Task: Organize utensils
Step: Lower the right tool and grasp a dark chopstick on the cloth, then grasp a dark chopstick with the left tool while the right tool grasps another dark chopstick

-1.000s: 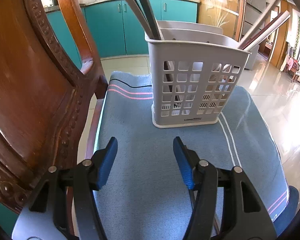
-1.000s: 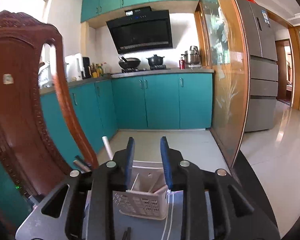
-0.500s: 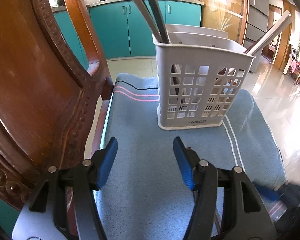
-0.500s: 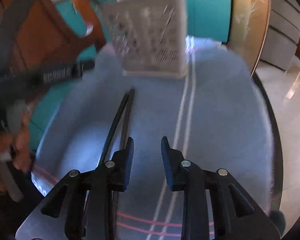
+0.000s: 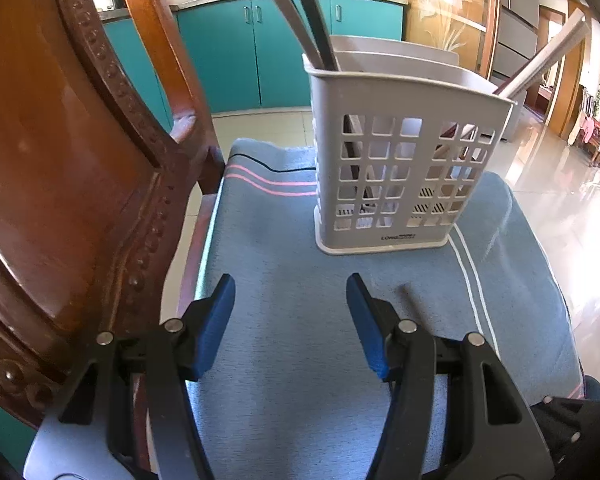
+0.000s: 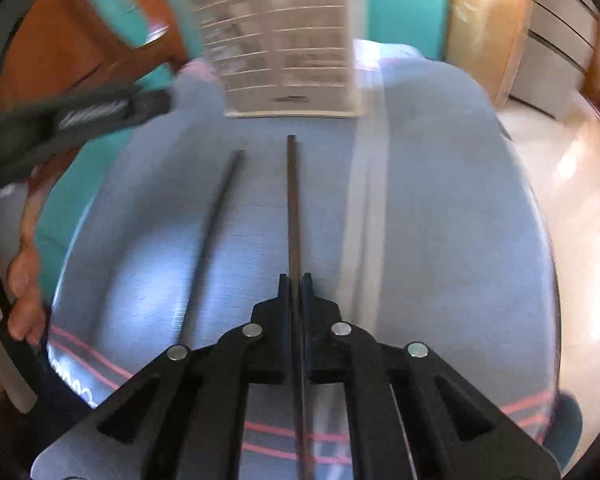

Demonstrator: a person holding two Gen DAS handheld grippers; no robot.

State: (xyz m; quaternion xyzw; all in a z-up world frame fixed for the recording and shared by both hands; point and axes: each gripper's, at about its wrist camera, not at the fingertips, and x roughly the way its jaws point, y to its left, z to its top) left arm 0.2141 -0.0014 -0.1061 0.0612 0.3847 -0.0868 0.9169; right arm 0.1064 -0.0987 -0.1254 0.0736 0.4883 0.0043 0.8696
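A grey perforated utensil basket (image 5: 404,168) stands on a blue towel (image 5: 284,344) on a chair seat, with several long utensils (image 5: 308,12) standing in it. My left gripper (image 5: 290,304) is open and empty, hovering over the towel in front of the basket. My right gripper (image 6: 295,280) is shut on a dark chopstick (image 6: 293,200) that points toward the basket (image 6: 284,40). A second dark chopstick (image 6: 216,220) lies on the towel just left of it.
The carved wooden chair back (image 5: 80,160) rises close on the left. Teal kitchen cabinets (image 5: 236,56) and shiny floor (image 5: 560,200) lie beyond the seat. The left gripper's body (image 6: 80,116) shows at the right wrist view's left.
My right gripper swung down from facing the kitchen to the towel and closed on one of the two chopsticks. The left gripper edged a little closer to the basket and stayed open.
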